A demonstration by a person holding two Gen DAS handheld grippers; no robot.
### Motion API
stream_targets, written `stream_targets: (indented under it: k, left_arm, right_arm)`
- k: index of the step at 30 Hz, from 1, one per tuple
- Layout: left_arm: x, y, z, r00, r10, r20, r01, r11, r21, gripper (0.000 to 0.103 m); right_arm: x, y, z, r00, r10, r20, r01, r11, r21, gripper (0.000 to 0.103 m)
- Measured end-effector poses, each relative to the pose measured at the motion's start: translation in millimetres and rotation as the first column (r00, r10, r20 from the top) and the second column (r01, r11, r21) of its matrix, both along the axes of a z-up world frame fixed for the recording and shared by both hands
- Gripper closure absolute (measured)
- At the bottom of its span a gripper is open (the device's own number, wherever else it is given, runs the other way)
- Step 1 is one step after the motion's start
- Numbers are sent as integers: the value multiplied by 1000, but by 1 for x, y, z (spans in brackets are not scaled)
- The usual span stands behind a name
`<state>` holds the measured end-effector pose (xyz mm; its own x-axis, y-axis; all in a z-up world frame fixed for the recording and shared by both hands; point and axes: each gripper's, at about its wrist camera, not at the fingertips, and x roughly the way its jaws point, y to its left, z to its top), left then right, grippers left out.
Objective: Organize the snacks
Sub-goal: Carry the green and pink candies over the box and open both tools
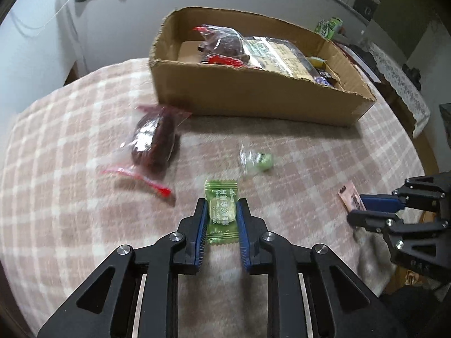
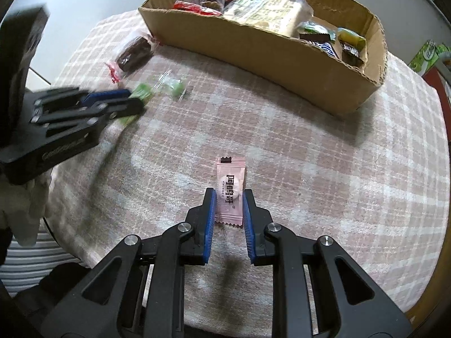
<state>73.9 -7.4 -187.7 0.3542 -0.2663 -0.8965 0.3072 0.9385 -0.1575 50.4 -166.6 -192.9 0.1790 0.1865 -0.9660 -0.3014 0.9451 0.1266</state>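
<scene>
The left gripper has its blue-padded fingers pressed against both long sides of a green plum-candy sachet, so it is clamped on the sachet, which stands out ahead of the fingertips over the pink-and-white checked cloth that covers the desk. The right gripper likewise pinches a pale pink sachet printed with dark characters, its fingers closed on the sachet's lower half while the upper half sticks out in front. Whether either sachet rests on the cloth or is lifted just off it cannot be told. Still loose on the cloth lie a clear zip bag of dark red-brown snacks with a red seal strip, just in front of the box's near left corner, and a small clear wrapper with a green sweet between that bag and the left gripper. Behind them stands an open cardboard box with torn edges, already holding another dark-filled bag, a large pale packet printed with text, and several small wrapped sweets at its right end.
</scene>
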Motion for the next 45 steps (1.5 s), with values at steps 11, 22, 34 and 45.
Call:
stream_targets:
  k: [11, 22, 34, 45]
  left_arm:
    - [-1, -8, 36, 998, 3, 57, -1, 999, -45, 84]
    - [25, -29, 90, 985, -18, 171, 34, 995, -93, 84]
    - [62, -52, 107, 971, -47, 233, 72, 992, -101, 84]
    - [95, -60, 98, 978, -30, 207, 52, 993, -103, 84]
  right_arm:
    - [1, -21, 30, 998, -40, 49, 38, 998, 43, 83]
    - [31, -50, 79, 982, -102, 156, 91, 993, 79, 84]
    - [82, -65, 103, 963, -127, 237, 116, 992, 60, 84]
    - [116, -67, 91, 965, -116, 237, 112, 993, 28, 83]
